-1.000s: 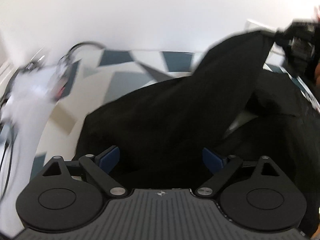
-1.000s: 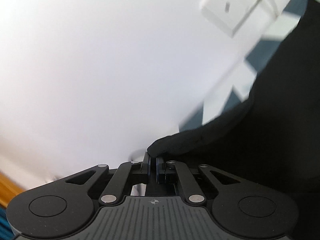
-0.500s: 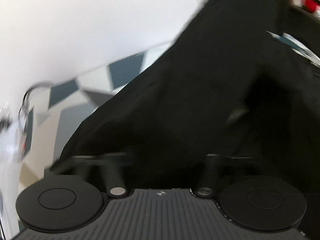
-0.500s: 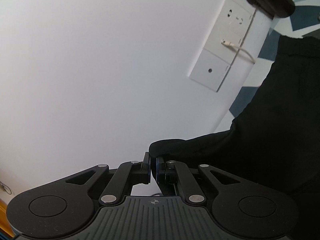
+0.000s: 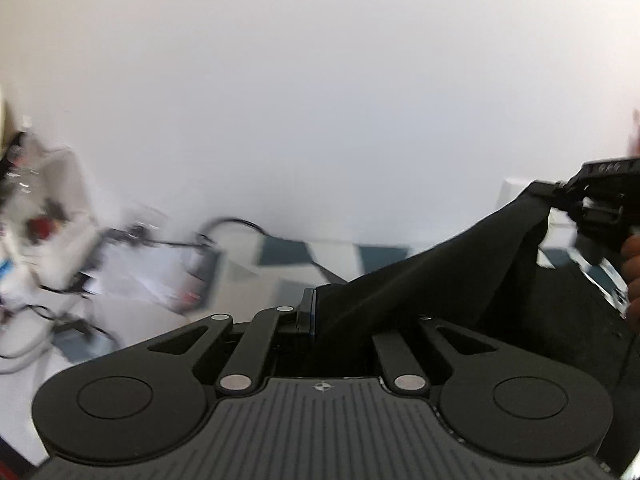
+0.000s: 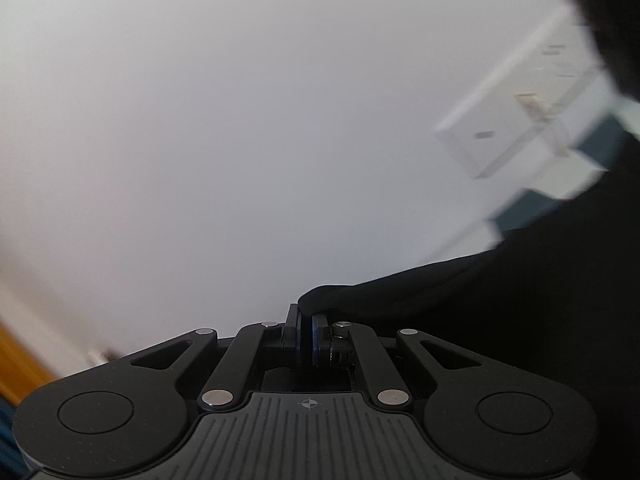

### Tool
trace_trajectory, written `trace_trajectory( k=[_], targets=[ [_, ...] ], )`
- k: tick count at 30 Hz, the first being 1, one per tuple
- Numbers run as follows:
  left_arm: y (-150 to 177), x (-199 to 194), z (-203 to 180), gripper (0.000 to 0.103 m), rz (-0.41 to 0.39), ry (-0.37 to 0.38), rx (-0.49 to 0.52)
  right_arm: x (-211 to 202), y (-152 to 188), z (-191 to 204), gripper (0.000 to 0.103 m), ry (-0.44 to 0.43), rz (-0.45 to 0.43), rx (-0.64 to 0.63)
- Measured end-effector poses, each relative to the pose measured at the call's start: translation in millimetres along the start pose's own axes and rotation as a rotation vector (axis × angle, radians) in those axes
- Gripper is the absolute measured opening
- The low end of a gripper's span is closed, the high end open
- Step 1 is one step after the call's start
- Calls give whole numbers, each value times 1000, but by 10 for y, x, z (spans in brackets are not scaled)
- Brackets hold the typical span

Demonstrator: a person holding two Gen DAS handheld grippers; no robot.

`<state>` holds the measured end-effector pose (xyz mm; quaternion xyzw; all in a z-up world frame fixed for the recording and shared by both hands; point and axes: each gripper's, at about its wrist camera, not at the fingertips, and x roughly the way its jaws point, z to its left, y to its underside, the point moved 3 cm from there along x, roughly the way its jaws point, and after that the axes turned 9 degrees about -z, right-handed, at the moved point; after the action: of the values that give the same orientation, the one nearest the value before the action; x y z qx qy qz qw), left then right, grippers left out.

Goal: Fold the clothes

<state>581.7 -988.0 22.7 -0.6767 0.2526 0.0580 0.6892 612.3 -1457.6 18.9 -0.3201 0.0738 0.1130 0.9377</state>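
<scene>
The folding is only starting: the black garment [image 5: 432, 280] hangs in the air, stretched between both grippers above the patterned table [image 5: 280, 252], no fold made yet. The left gripper [image 5: 316, 312] and right gripper [image 6: 306, 328] each pinch a soft, matte edge.

Bright, even light on the white wall [image 5: 320, 100]; motion blur smears both views' fisheye-bent edges.
</scene>
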Motion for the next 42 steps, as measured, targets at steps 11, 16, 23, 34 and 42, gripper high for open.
trace_trajectory(
  k=[11,16,23,34,42],
  targets=[
    [-150,1391,847,73,102,-242,8,1245,374,-284,51,341,30,-89],
    [144,1581,401,73,197,-25,54,848,186,-1025,51,653,-22,-146],
    [578,1846,-185,73,353,76,69,794,118,-1498,52,799,84,-370],
    [736,1758,-160,79,418,-97,67,1716,512,-1418,4,539,333,-740],
    [778,1782,-353,89,418,-78,52,1529,-38,-1954,1,709,199,-687]
  ],
)
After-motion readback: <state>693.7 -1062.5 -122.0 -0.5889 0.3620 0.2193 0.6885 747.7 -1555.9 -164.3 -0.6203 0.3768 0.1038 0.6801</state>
